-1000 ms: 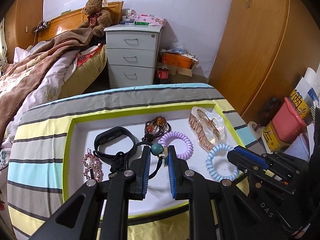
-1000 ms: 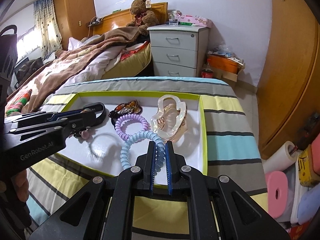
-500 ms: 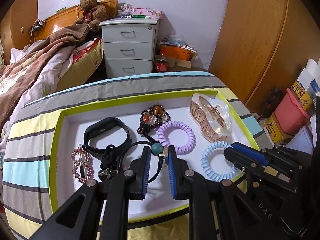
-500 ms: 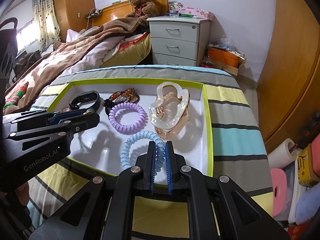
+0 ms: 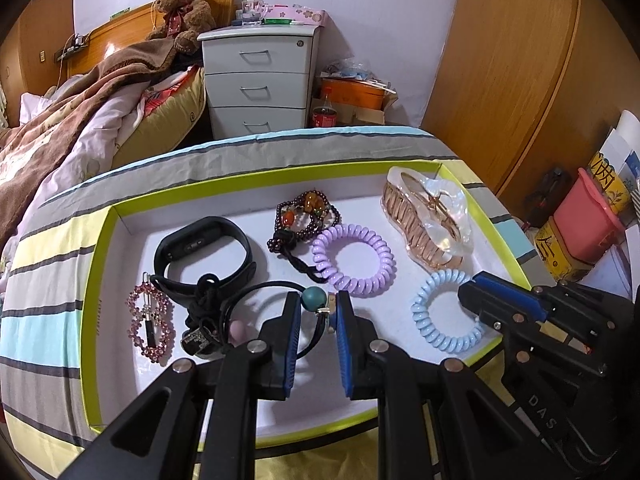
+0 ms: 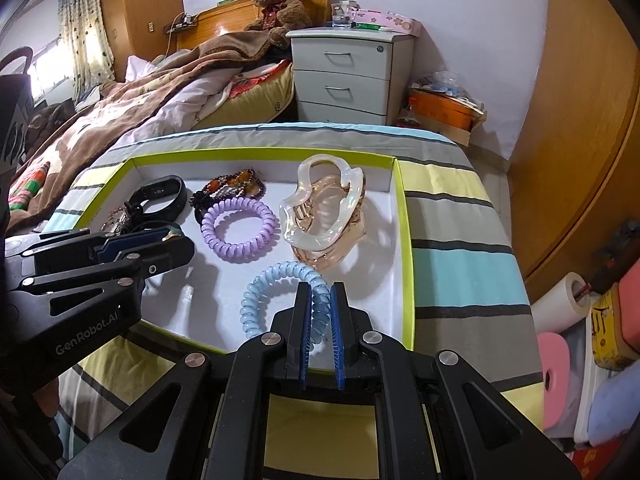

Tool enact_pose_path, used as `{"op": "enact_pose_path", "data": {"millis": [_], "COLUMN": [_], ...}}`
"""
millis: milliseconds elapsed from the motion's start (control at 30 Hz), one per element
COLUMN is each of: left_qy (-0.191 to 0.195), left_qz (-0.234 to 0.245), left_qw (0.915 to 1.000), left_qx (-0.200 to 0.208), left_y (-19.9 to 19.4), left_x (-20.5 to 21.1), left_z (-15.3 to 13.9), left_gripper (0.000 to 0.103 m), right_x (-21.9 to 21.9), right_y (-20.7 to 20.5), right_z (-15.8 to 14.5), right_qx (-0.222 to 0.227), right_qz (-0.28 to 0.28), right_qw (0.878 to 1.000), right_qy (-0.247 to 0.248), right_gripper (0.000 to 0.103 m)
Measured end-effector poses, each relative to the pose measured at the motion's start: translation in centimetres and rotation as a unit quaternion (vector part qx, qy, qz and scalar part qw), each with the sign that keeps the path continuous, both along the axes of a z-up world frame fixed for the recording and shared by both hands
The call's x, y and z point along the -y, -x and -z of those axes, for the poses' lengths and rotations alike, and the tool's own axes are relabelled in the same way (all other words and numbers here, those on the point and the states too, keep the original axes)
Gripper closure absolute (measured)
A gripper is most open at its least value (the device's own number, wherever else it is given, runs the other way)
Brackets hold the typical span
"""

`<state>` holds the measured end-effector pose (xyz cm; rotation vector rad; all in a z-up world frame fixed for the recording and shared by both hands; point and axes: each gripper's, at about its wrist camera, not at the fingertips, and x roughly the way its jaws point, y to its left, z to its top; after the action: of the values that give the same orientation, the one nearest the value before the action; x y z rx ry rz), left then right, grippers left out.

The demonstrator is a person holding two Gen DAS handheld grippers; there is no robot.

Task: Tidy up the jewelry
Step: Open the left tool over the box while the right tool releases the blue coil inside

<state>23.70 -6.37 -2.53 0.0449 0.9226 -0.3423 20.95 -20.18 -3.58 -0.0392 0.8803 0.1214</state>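
A white tray with a lime rim (image 5: 93, 280) (image 6: 407, 240) lies on a striped cloth. My left gripper (image 5: 318, 304) is shut on a black cord hair tie with a teal bead (image 5: 313, 297). My right gripper (image 6: 320, 292) is shut on a light blue spiral hair tie (image 6: 276, 280) (image 5: 432, 312) at the tray's near right. In the tray lie a purple spiral tie (image 5: 354, 260) (image 6: 239, 227), a beaded bracelet (image 5: 306, 216), a black wristband (image 5: 204, 244), a pink beaded clip (image 5: 151, 324), and a clear amber claw clip (image 5: 428, 220) (image 6: 324, 212).
A bed with a brown blanket (image 5: 68, 120) lies left. A grey drawer unit (image 5: 258, 80) stands behind the table. A wooden wardrobe (image 5: 520, 60) is at right, with a pink bin (image 5: 588, 216) and boxes on the floor.
Both grippers keep their holds. The left wrist camera has shifted left and closer, so the tray shows larger. The right gripper with the blue tie has drawn slightly nearer the tray's front.
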Motion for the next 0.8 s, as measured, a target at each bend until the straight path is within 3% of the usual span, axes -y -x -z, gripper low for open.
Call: {"op": "enact_pose_path", "data": {"millis": [567,800], "left_qy": [-0.003,0.0], "left_qz": [-0.006,-0.01], "left_qw": [0.9999,0.9999], "left_qx": [-0.009,-0.013], "left_y": [-0.21,-0.32], "left_x": [0.18,0.0], "left_z": [0.38,0.42], "left_gripper": [0.085,0.079], "right_x": [0.05,-0.09], "right_y": [-0.05,0.27], "right_z": [0.03,-0.17], "right_qx": [-0.001,-0.001], "right_qz": [0.002,0.003], "right_qw": [1.0,1.0], "right_qy": [-0.004,-0.012], "right_gripper": [0.093,0.093]}}
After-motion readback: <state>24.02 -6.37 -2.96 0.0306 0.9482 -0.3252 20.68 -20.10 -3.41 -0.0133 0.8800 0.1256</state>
